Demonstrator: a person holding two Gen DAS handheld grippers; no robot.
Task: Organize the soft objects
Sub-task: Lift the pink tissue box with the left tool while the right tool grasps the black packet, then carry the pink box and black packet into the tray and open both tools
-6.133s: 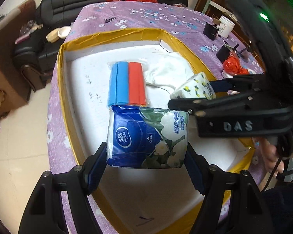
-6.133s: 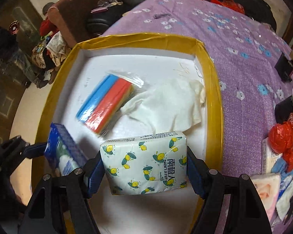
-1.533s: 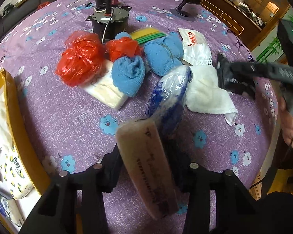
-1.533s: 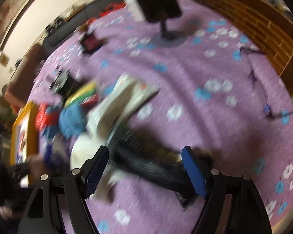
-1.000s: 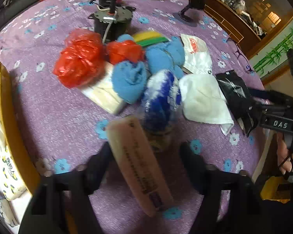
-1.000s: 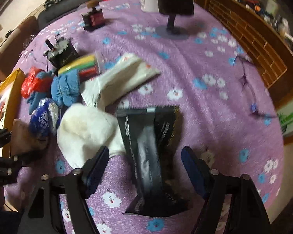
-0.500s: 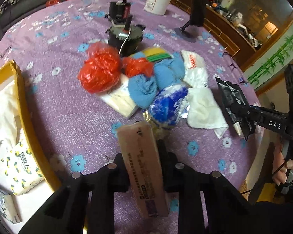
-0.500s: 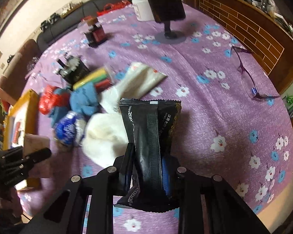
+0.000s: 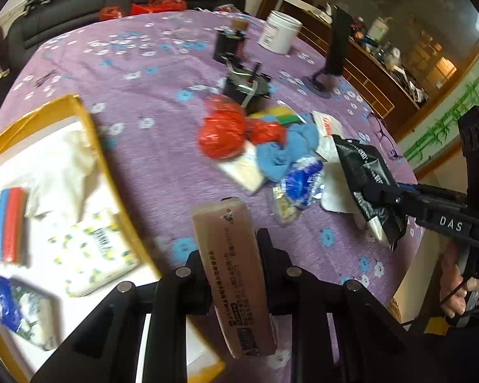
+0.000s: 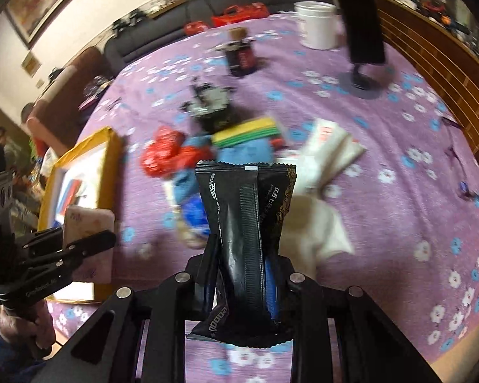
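Observation:
My left gripper [image 9: 231, 249] is shut on a long pinkish-beige tissue pack [image 9: 226, 229], held off the purple cloth beside the yellow-rimmed tray [image 9: 89, 146]. My right gripper [image 10: 244, 261] is shut on a black foil pouch [image 10: 244, 210], which stands upright above the pile. The left wrist view shows that pouch [image 9: 364, 166] at the right. The right wrist view shows the left gripper [image 10: 79, 242] at the left by the tray [image 10: 110, 166]. In the tray lie a red-and-blue pack [image 9: 9, 223], a white cloth [image 9: 64, 159], a flowered tissue pack [image 9: 92, 249] and a blue tissue pack [image 9: 22, 312].
A pile remains mid-table: red bags [image 9: 222, 131], blue cloths [image 9: 277, 156], a blue-white bag [image 9: 300, 182], a white cloth [image 9: 335, 188], a yellow-green sponge [image 9: 277, 115]. Behind it stand a black motor [image 9: 246, 87], a white jar [image 9: 279, 36] and a black stand [image 9: 332, 51]. The table edge is at the right.
Both grippers closed on their packs, lifted them off the cloth and moved left toward the tray, which now fills more of the left wrist view.

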